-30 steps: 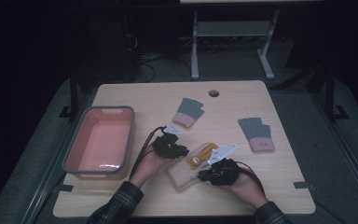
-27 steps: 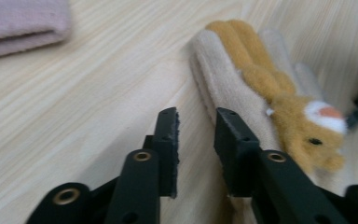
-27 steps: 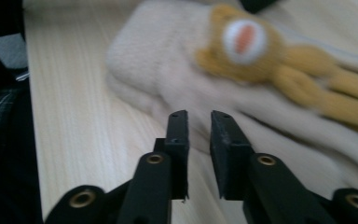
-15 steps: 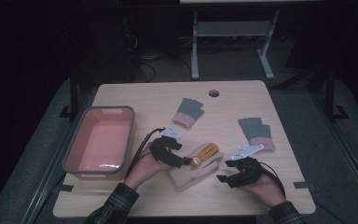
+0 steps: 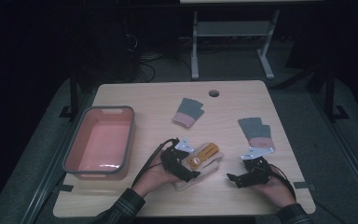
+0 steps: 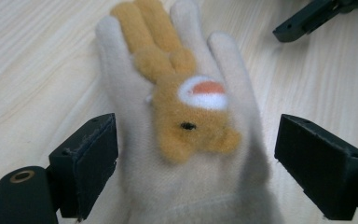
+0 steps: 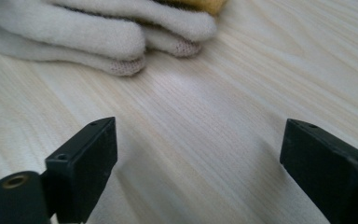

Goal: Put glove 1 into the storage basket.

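A cream glove (image 5: 208,162) with an orange plush animal sewn on its back lies flat on the table near the front edge. In the left gripper view the glove (image 6: 186,116) points away from me, cuff nearest. My left gripper (image 5: 189,167) (image 6: 196,163) has just been opening. Its jaws now stand wide on either side of the cuff, and the pads do not press on it. My right gripper (image 5: 233,178) (image 7: 198,158) has also just been opening and hovers over bare wood to the right of the glove, whose fingertips (image 7: 98,37) lie ahead of it.
A pink bin (image 5: 76,147) with a grey rim stands at the left of the wooden table (image 5: 158,98). One grey glove with a pink cuff (image 5: 189,112) lies mid-table and another (image 5: 256,132) lies at the right, just beyond the right hand.
Both grippers were shut at the cream glove and have opened. The right hand has drawn away to the right, and the left has shifted slightly toward the glove's cuff. The glove now lies flat, released.
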Motion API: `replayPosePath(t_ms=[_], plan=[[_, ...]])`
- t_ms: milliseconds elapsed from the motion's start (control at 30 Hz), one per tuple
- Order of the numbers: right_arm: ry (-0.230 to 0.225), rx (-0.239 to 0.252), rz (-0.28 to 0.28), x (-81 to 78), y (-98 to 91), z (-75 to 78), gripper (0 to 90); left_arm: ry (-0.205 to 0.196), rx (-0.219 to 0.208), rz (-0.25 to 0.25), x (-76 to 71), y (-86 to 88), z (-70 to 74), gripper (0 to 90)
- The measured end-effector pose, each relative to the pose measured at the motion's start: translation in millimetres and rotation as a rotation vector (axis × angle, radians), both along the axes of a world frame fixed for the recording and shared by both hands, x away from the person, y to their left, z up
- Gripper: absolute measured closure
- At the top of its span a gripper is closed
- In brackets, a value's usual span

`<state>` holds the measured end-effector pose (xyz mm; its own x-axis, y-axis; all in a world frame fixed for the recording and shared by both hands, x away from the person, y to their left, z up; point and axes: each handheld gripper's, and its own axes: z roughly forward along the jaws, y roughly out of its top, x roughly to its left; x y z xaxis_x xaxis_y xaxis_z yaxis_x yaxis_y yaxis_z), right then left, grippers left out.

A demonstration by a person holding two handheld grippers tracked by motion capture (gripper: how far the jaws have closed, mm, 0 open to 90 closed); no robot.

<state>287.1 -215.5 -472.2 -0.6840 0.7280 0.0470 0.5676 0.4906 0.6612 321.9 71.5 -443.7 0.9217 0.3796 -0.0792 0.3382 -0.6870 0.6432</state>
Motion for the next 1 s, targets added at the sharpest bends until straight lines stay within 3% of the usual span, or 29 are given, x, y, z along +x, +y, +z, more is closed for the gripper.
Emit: replayPosePath(t_ms=[167,333,700,1000], plan=[[-0.002,-0.013,0.004,0.9,0.9,-2.4,9.9,-0.008,0.025,-0.001,-1.5,-5.7,-8.7,12.7],[-0.012,-0.004,0.004,1.2,2.3,-4.0,8.3,-0.041,0.098,-0.018,-5.3,-12.3,-17.4,12.7],[-0.047,0.033,-0.002,-1.0,2.3,-10.1,2.9,-0.030,0.083,-0.018,-5.1,-11.0,-20.7,13.6],[-0.047,0.034,-0.002,-1.0,2.4,-10.2,2.9,-0.029,0.076,-0.052,-5.8,-8.5,-15.2,42.5]])
